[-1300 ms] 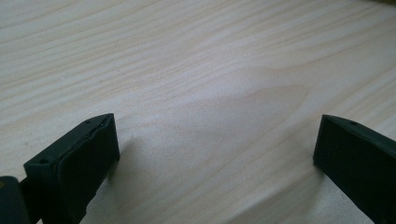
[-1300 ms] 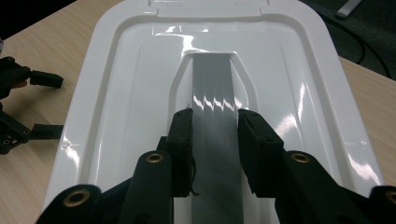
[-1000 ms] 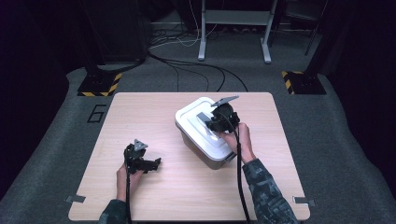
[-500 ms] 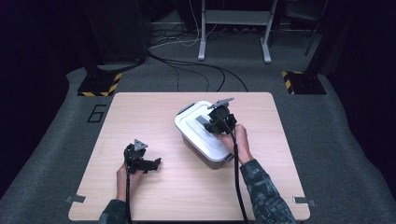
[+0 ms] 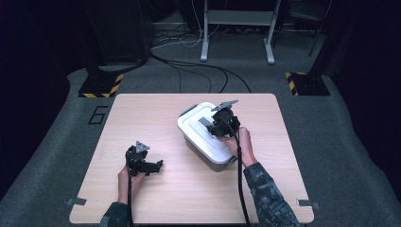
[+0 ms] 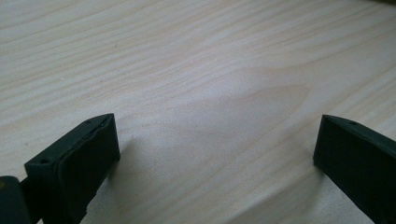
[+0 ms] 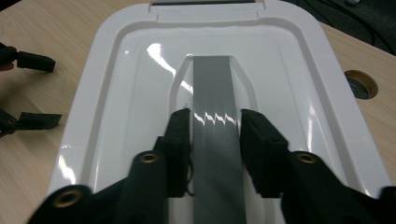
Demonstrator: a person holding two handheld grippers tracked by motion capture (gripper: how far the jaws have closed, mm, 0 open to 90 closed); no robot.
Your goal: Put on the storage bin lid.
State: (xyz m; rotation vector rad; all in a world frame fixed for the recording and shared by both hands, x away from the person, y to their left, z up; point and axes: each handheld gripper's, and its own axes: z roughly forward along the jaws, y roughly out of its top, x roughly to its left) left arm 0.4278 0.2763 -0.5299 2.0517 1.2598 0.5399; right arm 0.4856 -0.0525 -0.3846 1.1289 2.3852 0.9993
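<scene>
A white lidded box stands right of the table's middle, with a grey handle strap lying flat in a recess of its lid. My right gripper rests on top of the lid. Its jaws have just been opening. They now stand either side of the strap, and the fingertips sit beside its edges without squeezing it. My left gripper lies on the bare wood at the front left. In the left gripper view it is open wide, with nothing but tabletop between the jaws.
The wooden table has a round cable hole beyond the box. Grey latches close the box at both ends. Cables, a metal stand and yellow-black striped bases are on the carpet behind the table.
</scene>
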